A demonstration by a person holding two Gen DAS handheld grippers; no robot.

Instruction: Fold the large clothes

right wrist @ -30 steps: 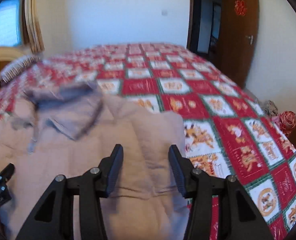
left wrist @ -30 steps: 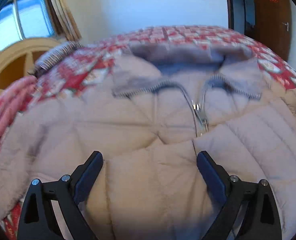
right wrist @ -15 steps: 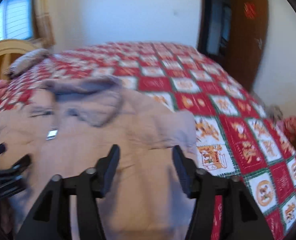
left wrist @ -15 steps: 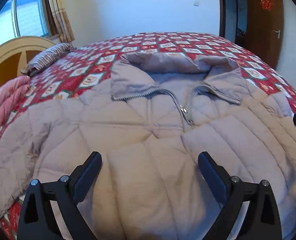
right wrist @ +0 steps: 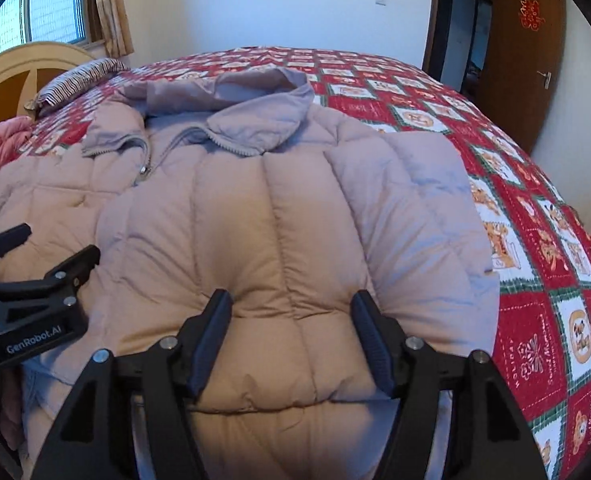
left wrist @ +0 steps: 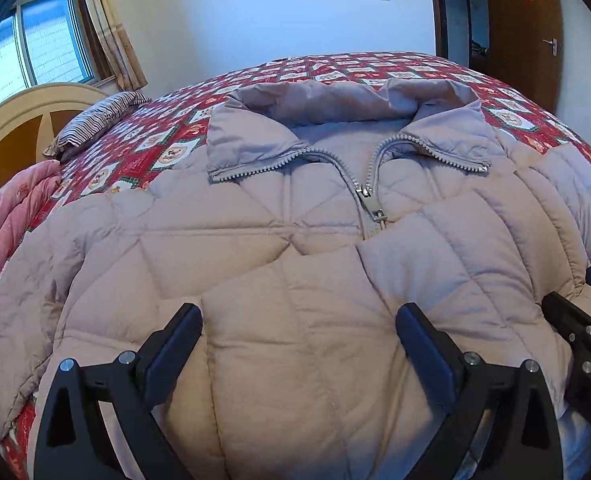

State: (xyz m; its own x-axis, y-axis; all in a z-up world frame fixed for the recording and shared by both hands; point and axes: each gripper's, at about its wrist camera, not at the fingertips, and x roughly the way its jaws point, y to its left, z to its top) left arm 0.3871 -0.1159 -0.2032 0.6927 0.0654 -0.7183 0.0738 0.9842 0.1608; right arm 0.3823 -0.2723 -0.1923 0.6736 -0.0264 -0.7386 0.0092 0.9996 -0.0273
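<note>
Jacket: pale quilted puffer jacket (left wrist: 295,264) spread front-up on the bed (right wrist: 535,240), collar toward the far side, zipper pull (left wrist: 369,204) partway down.
Left tongs (left wrist: 298,334): released, over the lower front.
Right tongs (right wrist: 291,322): released, over the jacket's right side.

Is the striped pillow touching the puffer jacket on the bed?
Apart. In the left wrist view, a stretch of red patterned bedspread lies between the striped pillow and the puffer jacket; the right wrist view shows the same gap.
</note>
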